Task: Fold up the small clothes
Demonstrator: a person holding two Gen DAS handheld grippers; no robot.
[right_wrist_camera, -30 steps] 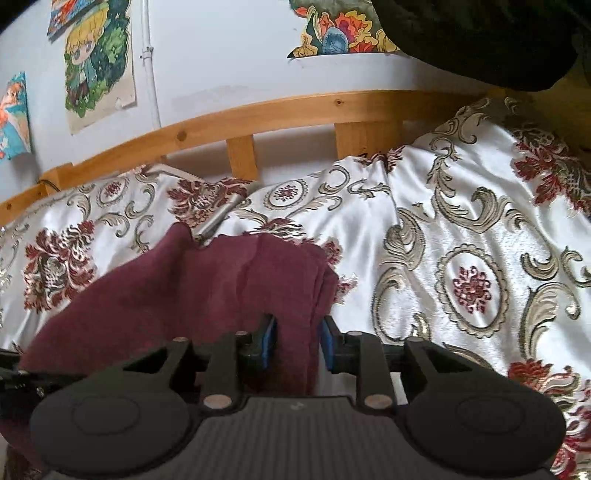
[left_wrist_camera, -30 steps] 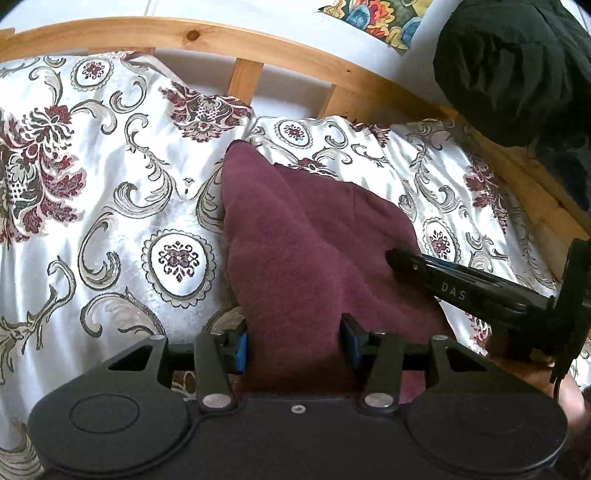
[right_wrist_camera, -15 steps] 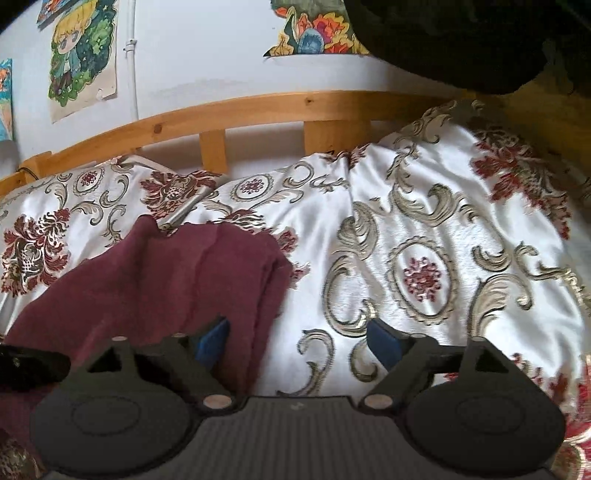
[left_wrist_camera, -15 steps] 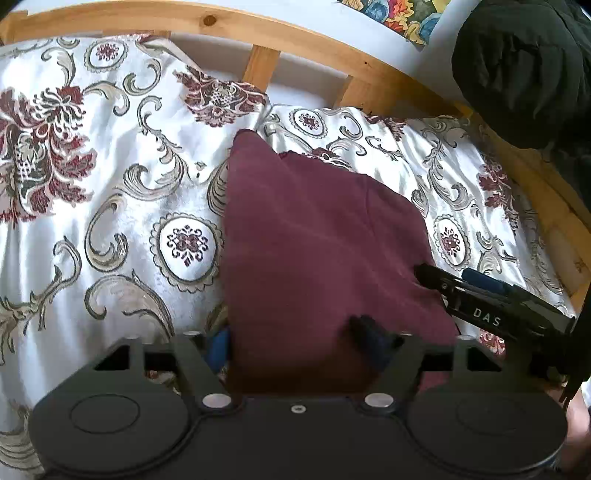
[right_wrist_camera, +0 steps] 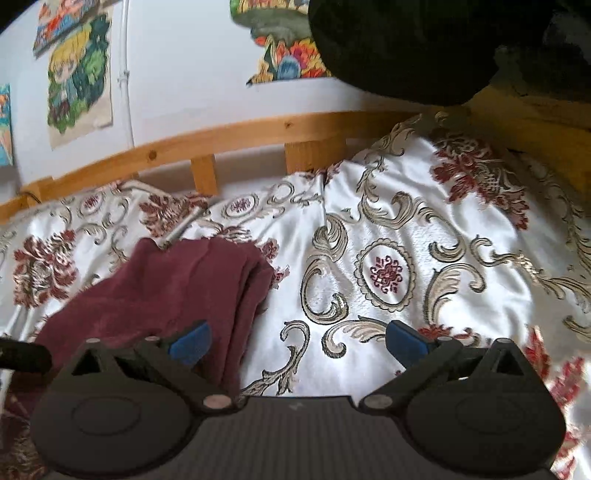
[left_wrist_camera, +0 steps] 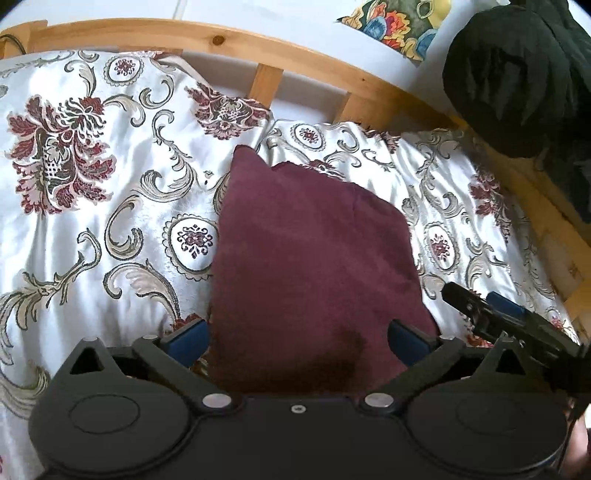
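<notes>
**Maroon cloth folded flat on the bed, both grippers letting go**

We see the maroon garment (left_wrist_camera: 314,266) at centre frame in the left wrist view, lying folded on the bedspread (left_wrist_camera: 92,229). Fuzzy, towel-like fabric, one flat panel, narrowing to a point at its far left corner. A faint crease runs down its right half. In the right wrist view the same garment (right_wrist_camera: 177,288) sits lower left, with stacked layer edges showing along its right side.

Our left gripper (left_wrist_camera: 297,339) is at the bottom of its frame, jaws spread wide and still opening. The garment's near edge lies between the blue pads (left_wrist_camera: 186,338), which stand at its two sides and do not pinch it.

Our right gripper (right_wrist_camera: 297,341) has its jaws wide and opening too. Its left pad (right_wrist_camera: 190,341) sits over the garment's right edge; the rest of the gap is over bare bedspread. Nothing is held. It also shows at the lower right of the left view, just right of the garment.

Bedspread is shiny white satin with dark red florals and grey-gold scrolls, lightly rumpled. Wooden slatted bed rail (right_wrist_camera: 258,129) runs across the upper frame, white wall behind. Cartoon poster (right_wrist_camera: 79,74) upper left, colourful print (left_wrist_camera: 395,26) top centre-right. Dark bulky fabric mass (left_wrist_camera: 517,77) fills the upper right.
</notes>
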